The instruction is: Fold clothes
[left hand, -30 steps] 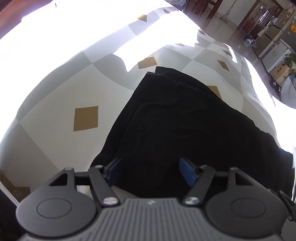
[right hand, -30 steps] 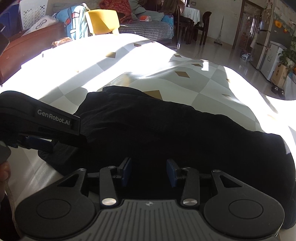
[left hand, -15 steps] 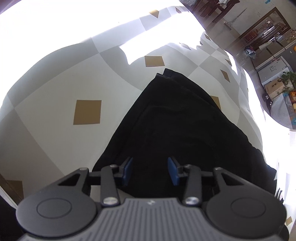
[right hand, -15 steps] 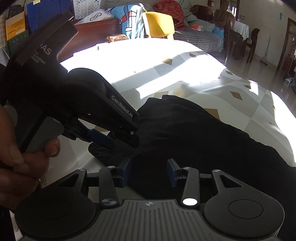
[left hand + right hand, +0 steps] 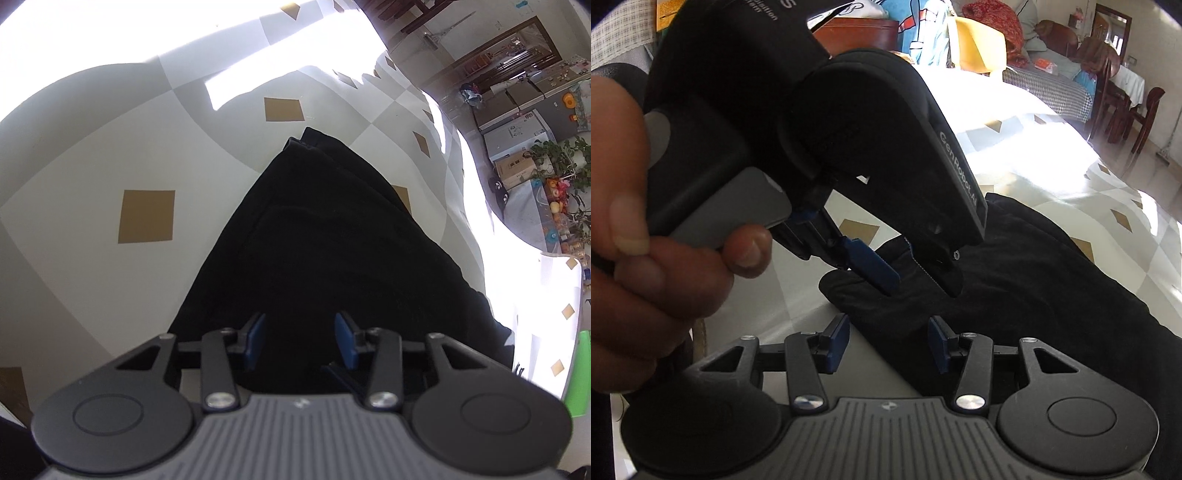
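1. Since a second ago: the left gripper point(image 5: 908, 275) has swung in from the side to sit right in front of the right gripper point(image 5: 888, 341), and its jaws have narrowed from wide to a close gap. The right one has rolled and slid toward the same corner.
2. Task item: the black garment point(image 5: 332, 251) lies spread on the bench point(image 5: 92, 155), under a checked cloth with tan diamonds. Its near end is at both grippers and its far corner points away up the bench.
3. Left jaws: nearly together, tips pressed into the near edge of the fabric. The right wrist view shows a gap between the blue pads point(image 5: 877, 267), and I can't tell whether cloth is actually pinched.
4. Right jaws: opening now, with a fold of garment between them; the pads don't look pressed onto it, so released.
5. Step, my read: picking up the near hem at two points before a fold-over. No fold made yet.
6. Next move needs: the right jaws to close on the edge beside the left, then both to lift together and carry it toward the far end.
7. Pose: both grippers pitch steeply down at the bench, side by side. The person's left hand point(image 5: 646, 236) wraps its handle, finger on the trigger.
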{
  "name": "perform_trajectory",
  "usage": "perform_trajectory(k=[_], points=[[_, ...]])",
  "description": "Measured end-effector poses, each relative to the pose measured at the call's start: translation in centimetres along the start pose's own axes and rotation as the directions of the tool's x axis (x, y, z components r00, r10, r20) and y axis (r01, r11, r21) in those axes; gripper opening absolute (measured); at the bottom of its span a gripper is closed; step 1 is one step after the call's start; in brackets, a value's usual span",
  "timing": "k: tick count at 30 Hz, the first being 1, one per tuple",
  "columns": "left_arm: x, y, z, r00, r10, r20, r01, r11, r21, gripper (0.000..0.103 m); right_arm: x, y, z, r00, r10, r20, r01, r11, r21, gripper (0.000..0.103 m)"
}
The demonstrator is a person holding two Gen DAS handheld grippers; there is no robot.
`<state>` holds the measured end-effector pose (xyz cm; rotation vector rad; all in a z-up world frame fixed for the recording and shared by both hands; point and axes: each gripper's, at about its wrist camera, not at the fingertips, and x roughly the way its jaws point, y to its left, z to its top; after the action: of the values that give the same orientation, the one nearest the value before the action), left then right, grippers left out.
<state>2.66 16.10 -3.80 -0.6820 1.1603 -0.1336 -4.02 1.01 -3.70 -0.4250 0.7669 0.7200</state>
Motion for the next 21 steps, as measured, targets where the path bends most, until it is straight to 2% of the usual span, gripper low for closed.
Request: perform_trajectory(k=[12,19,21], points=[[0.4,0.2,0.6,0.999,-0.044,-0.026,0.044,0.999,-0.015,0.039,2.5,1.4,-0.3,1.000,0.002,0.013,0.000,0.991,-0.137,0.047],[-0.3,1.1,1.3,1.000,-0.005,0.011,0.006,0.999,-0.053,0.049,3.4,0.9,-1.1,0.999,0.001,0.044,0.007,0.983,-0.184,0.046],[-0.5,1.3,1.6,1.000,0.001,0.022,0.000,0.998,-0.066,0.052,3.6,0.9,-1.5,0.998,-0.016,0.054,0.027,0.977,-0.212,0.042]])
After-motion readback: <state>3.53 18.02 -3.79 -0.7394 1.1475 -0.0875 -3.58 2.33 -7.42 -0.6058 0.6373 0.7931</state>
